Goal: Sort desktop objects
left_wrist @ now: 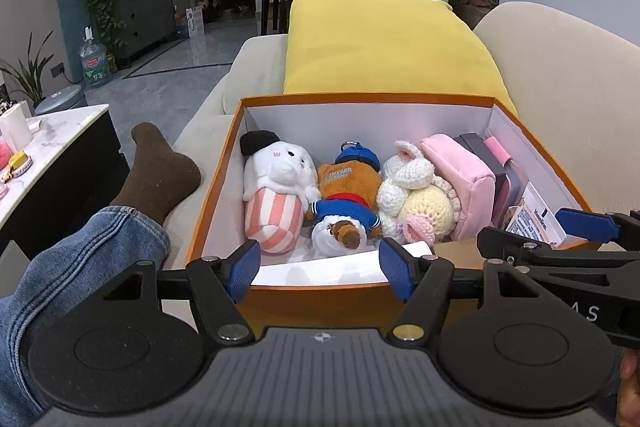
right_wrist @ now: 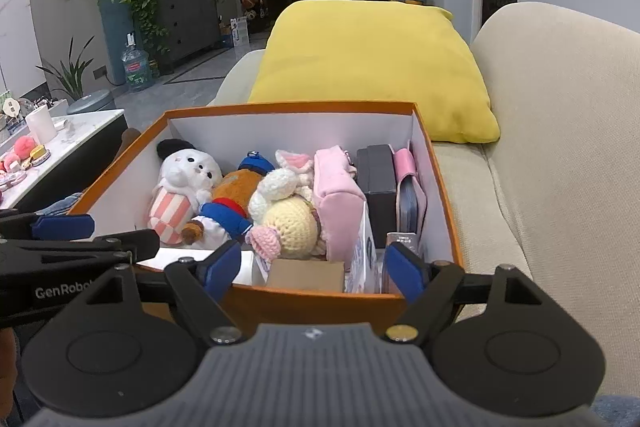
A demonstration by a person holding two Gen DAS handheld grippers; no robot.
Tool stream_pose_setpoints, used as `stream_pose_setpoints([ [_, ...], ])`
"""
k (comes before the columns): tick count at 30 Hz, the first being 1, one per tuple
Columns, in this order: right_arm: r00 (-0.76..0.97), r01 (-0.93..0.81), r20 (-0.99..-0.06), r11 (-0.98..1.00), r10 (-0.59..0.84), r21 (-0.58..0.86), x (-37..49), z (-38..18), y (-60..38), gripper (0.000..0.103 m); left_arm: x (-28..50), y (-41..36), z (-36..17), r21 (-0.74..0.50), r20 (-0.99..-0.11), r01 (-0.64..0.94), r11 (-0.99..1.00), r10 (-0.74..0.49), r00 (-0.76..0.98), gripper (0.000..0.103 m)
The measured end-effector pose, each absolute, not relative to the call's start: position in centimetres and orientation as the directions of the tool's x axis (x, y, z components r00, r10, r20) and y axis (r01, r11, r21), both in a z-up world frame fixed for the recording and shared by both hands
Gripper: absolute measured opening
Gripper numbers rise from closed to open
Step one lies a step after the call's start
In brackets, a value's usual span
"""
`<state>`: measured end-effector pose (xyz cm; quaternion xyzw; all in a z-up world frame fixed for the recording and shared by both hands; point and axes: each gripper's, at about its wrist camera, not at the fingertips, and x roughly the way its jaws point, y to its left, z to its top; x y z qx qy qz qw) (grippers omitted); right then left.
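An orange box (right_wrist: 320, 297) on the sofa (left_wrist: 560, 75) holds plush toys (left_wrist: 348, 195), a pink pouch (right_wrist: 340, 199) and a "Vaseline" pack (left_wrist: 538, 221). Left gripper (left_wrist: 320, 269), marked "GenRobo…", and right gripper (right_wrist: 312, 269) gape wide, empty.

"GenRobo" is printed in pale letters on the black arm of the left claw (right_wrist: 64, 227), cut off at the edge. "Vaseline" is read on a white label (left_wrist: 536, 221) inside the orange box (left_wrist: 360, 99). Other print is too small.
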<state>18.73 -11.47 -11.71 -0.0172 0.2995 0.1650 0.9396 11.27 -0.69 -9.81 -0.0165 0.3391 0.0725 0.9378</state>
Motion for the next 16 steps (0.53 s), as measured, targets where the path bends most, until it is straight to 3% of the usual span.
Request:
stream_pose_setpoints([
  [16, 0.772, -0.320, -0.563, 0.946, 0.296, 0.059, 18.59, -11.82, -11.38, 0.082, 11.36, -0.60, -10.01, 0.008, -0.644, -0.152, 0.988, 0.121, 0.756, 0.077],
])
